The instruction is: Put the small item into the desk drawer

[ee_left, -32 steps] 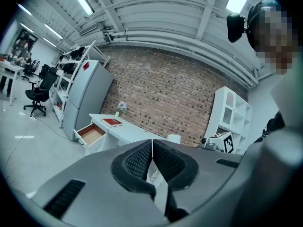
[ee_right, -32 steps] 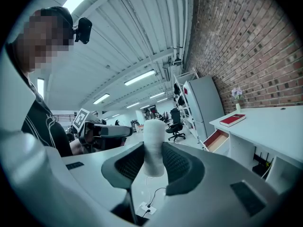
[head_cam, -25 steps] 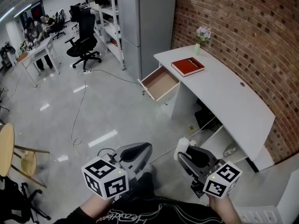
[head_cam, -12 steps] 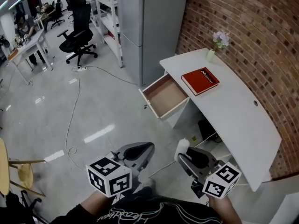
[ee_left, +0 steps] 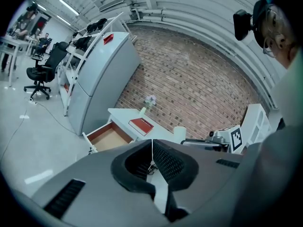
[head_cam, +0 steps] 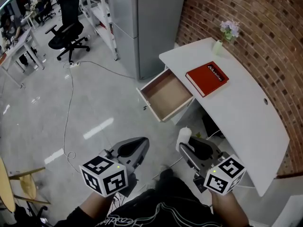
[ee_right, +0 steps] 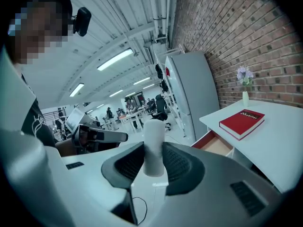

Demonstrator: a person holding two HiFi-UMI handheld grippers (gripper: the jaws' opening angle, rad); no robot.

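Head view: the right gripper [head_cam: 186,144] clamps an upright white cylinder [head_cam: 185,135] over grey floor [head_cam: 94,108], near the desk [head_cam: 246,122] and its open drawer [head_cam: 165,96]; a brick wall [head_cam: 265,27] stands behind. Left gripper view: the left gripper [ee_left: 152,148] is closed on nothing. Right gripper view: the cylinder's long axis stands vertical between the jaws.

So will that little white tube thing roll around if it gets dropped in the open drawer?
Probably, if it lands sideways: the white tube looks round and smooth, and the drawer floor looks flat. It seems fairly stiff: no squashing shows where the right gripper clamps it. Stood on end, it might tip, being tall and thin.
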